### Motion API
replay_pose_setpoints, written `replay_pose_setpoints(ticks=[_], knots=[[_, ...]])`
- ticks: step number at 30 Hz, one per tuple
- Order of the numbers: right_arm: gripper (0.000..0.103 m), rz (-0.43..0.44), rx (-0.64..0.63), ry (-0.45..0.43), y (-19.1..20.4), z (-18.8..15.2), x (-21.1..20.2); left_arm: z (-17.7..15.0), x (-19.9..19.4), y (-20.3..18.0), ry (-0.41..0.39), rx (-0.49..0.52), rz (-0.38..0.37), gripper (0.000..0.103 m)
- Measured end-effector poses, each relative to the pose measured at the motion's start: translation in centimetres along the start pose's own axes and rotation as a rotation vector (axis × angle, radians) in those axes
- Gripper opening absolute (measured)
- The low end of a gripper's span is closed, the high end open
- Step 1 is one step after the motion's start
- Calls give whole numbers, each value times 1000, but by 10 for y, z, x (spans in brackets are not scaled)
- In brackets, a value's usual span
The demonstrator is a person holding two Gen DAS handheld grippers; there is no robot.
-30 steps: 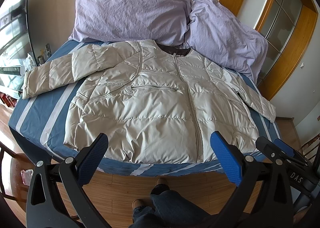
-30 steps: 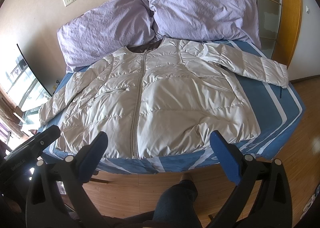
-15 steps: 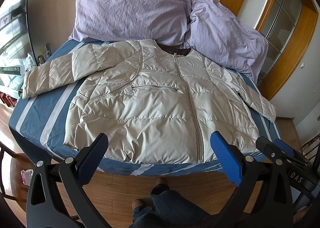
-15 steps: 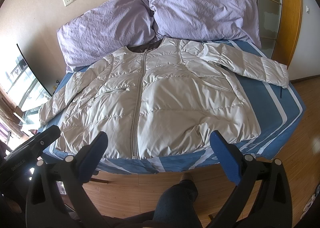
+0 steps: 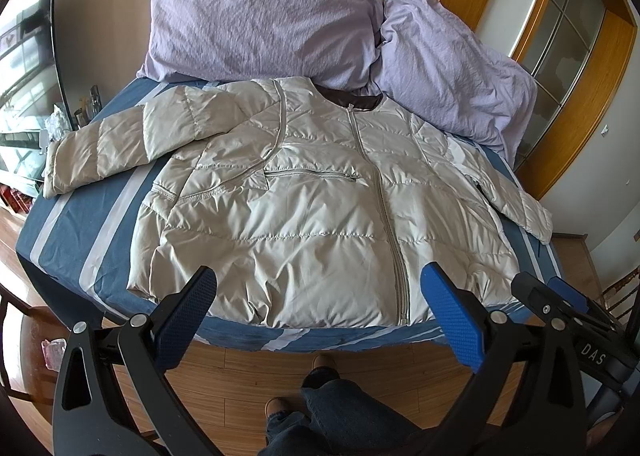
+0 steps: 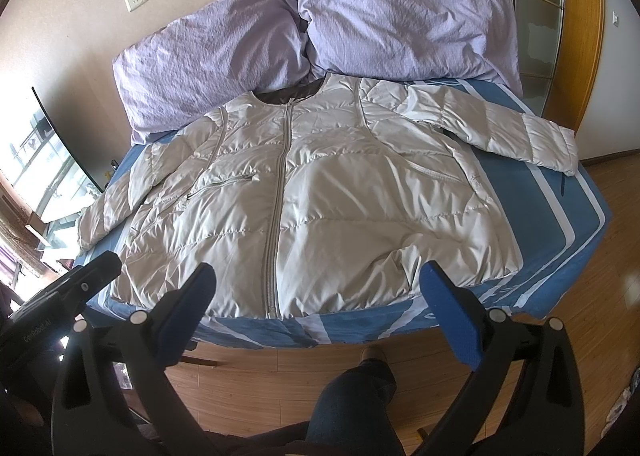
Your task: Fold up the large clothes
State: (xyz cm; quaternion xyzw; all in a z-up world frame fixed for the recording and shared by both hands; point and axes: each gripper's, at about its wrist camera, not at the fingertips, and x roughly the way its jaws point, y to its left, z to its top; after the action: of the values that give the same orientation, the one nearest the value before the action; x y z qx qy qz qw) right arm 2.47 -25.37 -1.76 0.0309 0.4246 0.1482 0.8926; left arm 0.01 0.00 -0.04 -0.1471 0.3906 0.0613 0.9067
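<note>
A beige quilted jacket (image 5: 304,207) (image 6: 320,195) lies flat and zipped on the bed, collar toward the pillows, hem at the near edge, both sleeves spread outward. My left gripper (image 5: 320,288) hangs open above the hem, left of the zip, holding nothing. My right gripper (image 6: 318,288) also stands open over the hem, its blue fingers (image 6: 448,312) wide apart and empty. In the left wrist view, the right gripper's body (image 5: 560,320) shows at the lower right edge.
The bed has a blue sheet with pale stripes (image 5: 80,240) (image 6: 560,240). Two lilac pillows (image 5: 256,27) (image 6: 400,15) lean at the head. A person's jeans and shoes (image 5: 320,388) stand on the wooden floor (image 6: 280,376). A wooden-framed glass door (image 5: 560,35) is on the right.
</note>
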Motion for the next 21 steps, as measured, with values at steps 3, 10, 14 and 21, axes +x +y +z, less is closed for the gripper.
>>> replay_pose_setpoints(ticks=[3, 10, 14, 21], knots=[[101, 0, -1, 1, 0, 0, 0, 0, 0, 0, 1, -1, 1, 102], [101, 0, 0, 1, 1, 1, 1, 0, 0, 0, 1, -1, 1, 102], [101, 1, -1, 1, 1, 1, 1, 0, 0, 0, 1, -1, 1, 102], [101, 1, -1, 5, 1, 6, 7, 0, 0, -1, 5, -3, 3, 102]])
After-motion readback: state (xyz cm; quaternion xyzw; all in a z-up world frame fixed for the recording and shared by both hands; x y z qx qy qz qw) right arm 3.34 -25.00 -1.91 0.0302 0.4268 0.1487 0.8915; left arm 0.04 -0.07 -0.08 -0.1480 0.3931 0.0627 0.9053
